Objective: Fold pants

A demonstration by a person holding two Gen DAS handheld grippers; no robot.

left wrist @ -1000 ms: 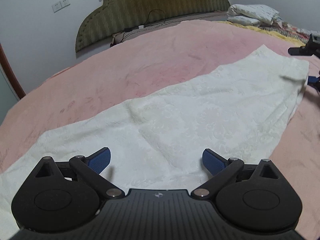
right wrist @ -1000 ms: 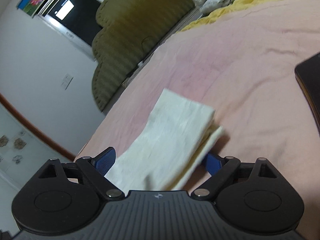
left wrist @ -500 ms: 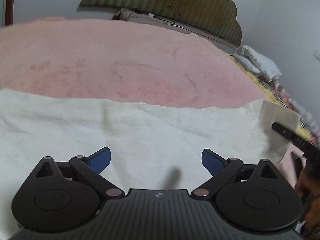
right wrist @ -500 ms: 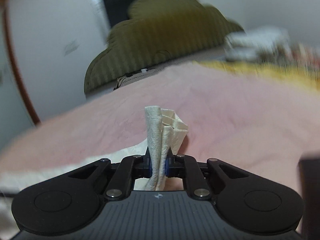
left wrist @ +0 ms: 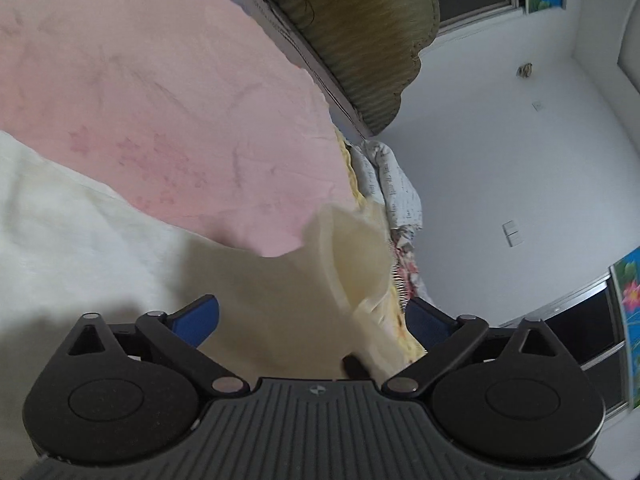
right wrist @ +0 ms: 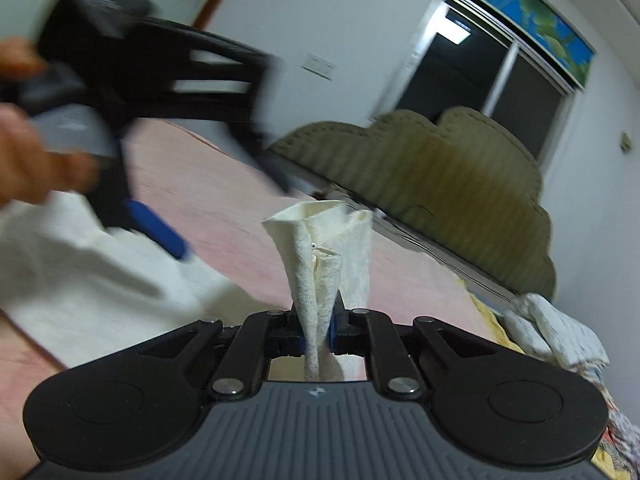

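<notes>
The cream-white pants [left wrist: 80, 240] lie on the pink bed cover [left wrist: 140, 80]. My right gripper [right wrist: 318, 332] is shut on a bunched end of the pants [right wrist: 320, 252], which stands up between its blue pads. My left gripper [left wrist: 314, 316] is open, its blue fingertips [left wrist: 200, 314] apart, with the lifted end of the pants [left wrist: 340, 264] between and above them. The left gripper also shows blurred in the right wrist view [right wrist: 120, 132], held in a hand above the spread cloth [right wrist: 80, 272].
An olive padded headboard [right wrist: 440, 168] stands behind the bed. Folded bedding [right wrist: 560, 332] and a yellow sheet lie by the bed's far side. White walls and a dark window [right wrist: 500, 76] are behind.
My right gripper has shut on the pants end and lifted it. My left gripper has swung right and now sits open around the raised end.
</notes>
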